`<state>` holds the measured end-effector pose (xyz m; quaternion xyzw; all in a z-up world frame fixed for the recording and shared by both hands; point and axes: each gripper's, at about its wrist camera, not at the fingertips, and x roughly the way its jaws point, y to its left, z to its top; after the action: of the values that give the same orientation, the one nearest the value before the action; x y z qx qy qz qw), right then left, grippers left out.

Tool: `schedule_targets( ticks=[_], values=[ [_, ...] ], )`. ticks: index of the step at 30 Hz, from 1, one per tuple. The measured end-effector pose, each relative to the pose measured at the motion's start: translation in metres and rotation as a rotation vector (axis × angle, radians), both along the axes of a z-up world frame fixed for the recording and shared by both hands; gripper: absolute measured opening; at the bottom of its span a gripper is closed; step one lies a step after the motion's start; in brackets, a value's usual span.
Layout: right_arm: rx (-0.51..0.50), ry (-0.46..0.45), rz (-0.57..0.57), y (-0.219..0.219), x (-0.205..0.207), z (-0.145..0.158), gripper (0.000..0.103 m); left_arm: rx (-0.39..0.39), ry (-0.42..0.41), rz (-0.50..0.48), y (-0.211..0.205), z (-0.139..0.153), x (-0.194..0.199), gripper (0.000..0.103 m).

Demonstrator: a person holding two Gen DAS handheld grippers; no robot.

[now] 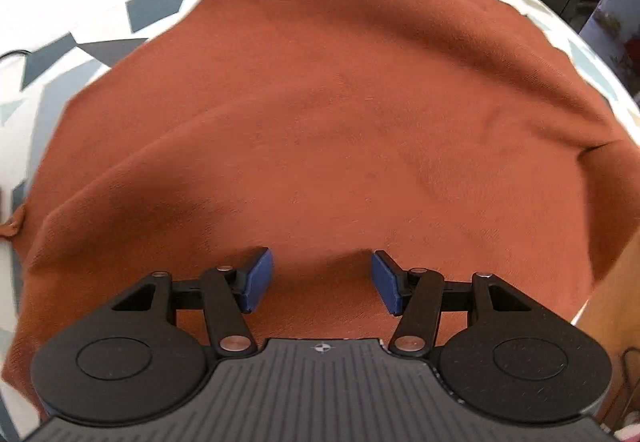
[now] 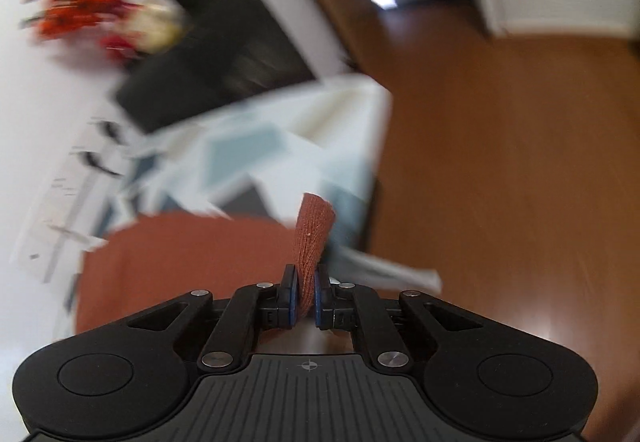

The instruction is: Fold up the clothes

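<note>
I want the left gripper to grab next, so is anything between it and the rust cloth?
Nothing visible: the left gripper is open right over the bare rust cloth. The right gripper already pinches a fold.

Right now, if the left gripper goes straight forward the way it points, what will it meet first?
Most likely the rust-coloured cloth. The left gripper is open and the fabric fills the view directly ahead between its blue pads. How far above the cloth it is cannot be judged.
</note>
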<state>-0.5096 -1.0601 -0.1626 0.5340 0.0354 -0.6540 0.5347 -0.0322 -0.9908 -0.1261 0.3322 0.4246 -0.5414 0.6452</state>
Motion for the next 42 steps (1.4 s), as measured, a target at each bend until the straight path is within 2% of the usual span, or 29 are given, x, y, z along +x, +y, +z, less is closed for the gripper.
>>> schedule_targets(
  ticks=[1, 4, 6, 7, 8, 10, 13, 15, 18, 19, 20, 21, 22, 24, 27, 28, 30, 31, 34, 37, 42],
  values=[
    [0.019, 0.0, -0.034, 0.011, -0.01, -0.005, 0.007, -0.002, -0.015, 0.003, 0.005, -0.001, 0.002, 0.056],
    [0.063, 0.029, -0.036, 0.024, -0.004, -0.02, 0.008, -0.018, -0.024, -0.019, 0.02, -0.001, 0.005, 0.057],
    [0.099, 0.057, -0.051, 0.03, 0.0, -0.022, 0.015, -0.018, -0.019, -0.027, 0.027, -0.001, 0.008, 0.057],
    [0.122, 0.077, -0.061, 0.032, 0.002, -0.021, 0.03, -0.018, -0.015, -0.028, 0.031, -0.001, 0.01, 0.057],
    [0.124, 0.101, -0.079, 0.034, 0.004, -0.015, 0.034, -0.019, -0.011, -0.03, 0.034, -0.001, 0.013, 0.057],
    [0.123, 0.144, -0.112, 0.038, 0.009, -0.003, 0.034, -0.021, 0.0, -0.033, 0.04, 0.0, 0.018, 0.057],
    [0.027, 0.117, -0.094, 0.031, 0.018, 0.035, 0.035, -0.031, 0.067, 0.015, 0.036, 0.004, 0.033, 0.056],
    [-0.043, 0.103, -0.02, 0.009, 0.033, 0.066, 0.036, -0.044, 0.117, 0.055, 0.032, 0.008, 0.044, 0.056],
    [-0.169, 0.099, 0.127, -0.03, 0.067, 0.117, 0.041, -0.137, 0.156, 0.099, 0.017, 0.029, 0.056, 0.057],
    [-0.22, 0.103, 0.182, -0.044, 0.08, 0.135, 0.047, -0.17, 0.167, 0.11, 0.012, 0.038, 0.059, 0.059],
    [-0.272, 0.11, 0.234, -0.056, 0.094, 0.151, 0.05, -0.199, 0.176, 0.123, 0.006, 0.045, 0.062, 0.066],
    [-0.323, 0.117, 0.287, -0.069, 0.108, 0.167, 0.05, -0.223, 0.181, 0.138, 0.001, 0.05, 0.064, 0.071],
    [-0.37, 0.123, 0.347, -0.085, 0.122, 0.18, 0.05, -0.246, 0.184, 0.152, -0.005, 0.055, 0.066, 0.071],
    [-0.447, 0.146, 0.486, -0.117, 0.151, 0.197, 0.05, -0.252, 0.169, 0.184, -0.016, 0.057, 0.07, 0.071],
    [-0.492, 0.268, 0.672, -0.168, 0.199, 0.201, 0.055, -0.215, 0.174, 0.247, -0.034, 0.049, 0.072, 0.071],
    [-0.488, 0.309, 0.728, -0.186, 0.213, 0.193, 0.061, -0.201, 0.175, 0.265, -0.04, 0.046, 0.07, 0.071],
    [-0.486, 0.38, 0.839, -0.221, 0.241, 0.172, 0.063, -0.182, 0.163, 0.291, -0.053, 0.041, 0.063, 0.071],
    [-0.479, 0.407, 0.905, -0.24, 0.253, 0.156, 0.067, -0.176, 0.151, 0.302, -0.06, 0.038, 0.058, 0.073],
    [-0.406, 0.464, 1.09, -0.294, 0.287, 0.101, 0.068, -0.151, 0.093, 0.359, -0.08, 0.026, 0.043, 0.084],
    [-0.347, 0.482, 1.185, -0.339, 0.306, 0.052, 0.068, -0.134, 0.087, 0.45, -0.096, 0.011, 0.033, 0.085],
    [-0.355, 0.456, 1.241, -0.378, 0.324, 0.001, 0.078, -0.174, 0.032, 0.62, -0.114, 0.002, 0.02, 0.09]
  ],
)
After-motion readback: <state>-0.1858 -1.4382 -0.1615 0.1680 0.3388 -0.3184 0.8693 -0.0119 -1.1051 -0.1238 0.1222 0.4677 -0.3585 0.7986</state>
